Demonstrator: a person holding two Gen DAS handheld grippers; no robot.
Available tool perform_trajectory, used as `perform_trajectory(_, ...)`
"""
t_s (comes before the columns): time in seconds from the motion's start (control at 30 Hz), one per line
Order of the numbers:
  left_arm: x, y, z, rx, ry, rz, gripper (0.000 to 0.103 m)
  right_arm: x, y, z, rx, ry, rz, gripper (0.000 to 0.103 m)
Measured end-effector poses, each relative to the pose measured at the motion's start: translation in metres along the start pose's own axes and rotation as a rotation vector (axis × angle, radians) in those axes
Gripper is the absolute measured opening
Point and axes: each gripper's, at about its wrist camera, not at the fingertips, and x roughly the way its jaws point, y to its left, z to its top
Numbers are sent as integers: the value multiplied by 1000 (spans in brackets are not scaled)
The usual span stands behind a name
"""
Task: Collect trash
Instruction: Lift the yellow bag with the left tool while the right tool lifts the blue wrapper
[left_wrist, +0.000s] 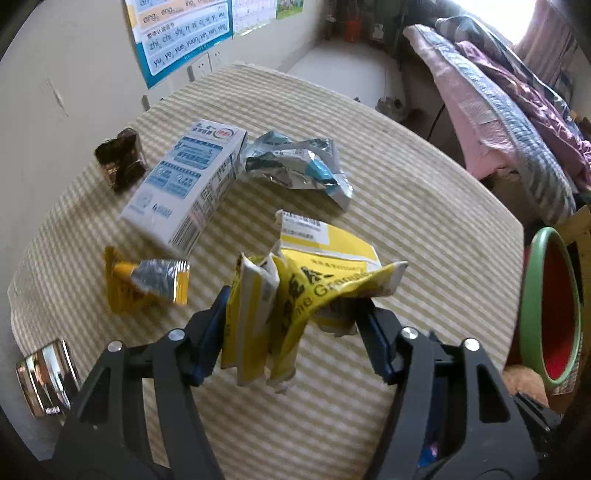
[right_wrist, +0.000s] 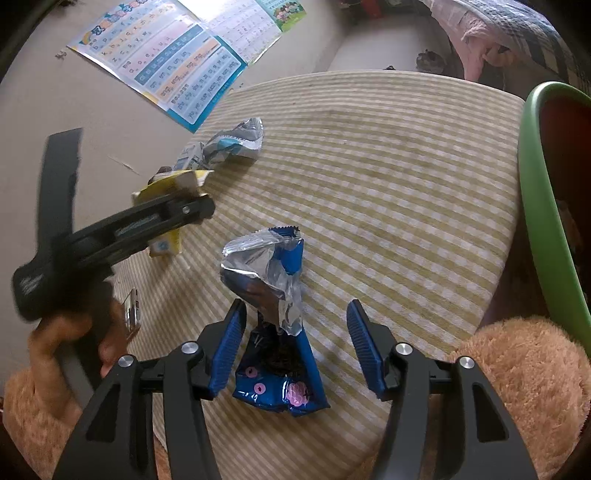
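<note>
My left gripper (left_wrist: 291, 314) is shut on a crumpled yellow and white box (left_wrist: 306, 291) and holds it above the striped table (left_wrist: 424, 206). On the table beyond it lie a blue and white carton (left_wrist: 188, 184), a silver-blue wrapper (left_wrist: 299, 166), a dark foil wrapper (left_wrist: 120, 158) and a yellow foil packet (left_wrist: 147, 284). My right gripper (right_wrist: 295, 332) is open around a torn blue snack wrapper (right_wrist: 277, 325) lying on the table (right_wrist: 406, 184). The left gripper (right_wrist: 110, 236) with the yellow box shows at the left of the right wrist view.
A green-rimmed red bin (left_wrist: 550, 306) stands off the table's right edge, also in the right wrist view (right_wrist: 543, 206). A phone (left_wrist: 44, 376) lies at the near left. A wall with posters (left_wrist: 177, 37) is behind; bedding (left_wrist: 517, 110) is at the right.
</note>
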Motion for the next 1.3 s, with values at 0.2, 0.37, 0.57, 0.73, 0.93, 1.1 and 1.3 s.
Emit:
perform_trajectory(0.2, -24, -4, -27, -12, -23, -23, 63, 5, 6, -2, -43, 21, -23, 65)
perform_trajectory(0.37, -25, 10, -51, -57, 24, -32, 65, 8, 9, -3, -67, 31, -49, 67)
perform_trajectory(0.57, -17, 19, -65, -90, 56, -11, 71, 18, 16, -4, -102, 55, -90, 69)
perform_trajectory(0.73, -22, 16, -68, -72, 42, -11, 70, 21, 20, -7, -132, 55, -117, 65)
perform_trajectory(0.93, -36, 8, -70, -63, 12, -44, 66, 9, 17, -6, -112, 14, -88, 31)
perform_trajectory(1.1, -53, -4, -67, -40, -21, -77, 65, -22, 14, -6, -102, -78, -83, 31)
perform_trajectory(1.3, -66, -29, -64, 8, -42, -119, 65, -53, -4, -3, -39, -150, -85, 31)
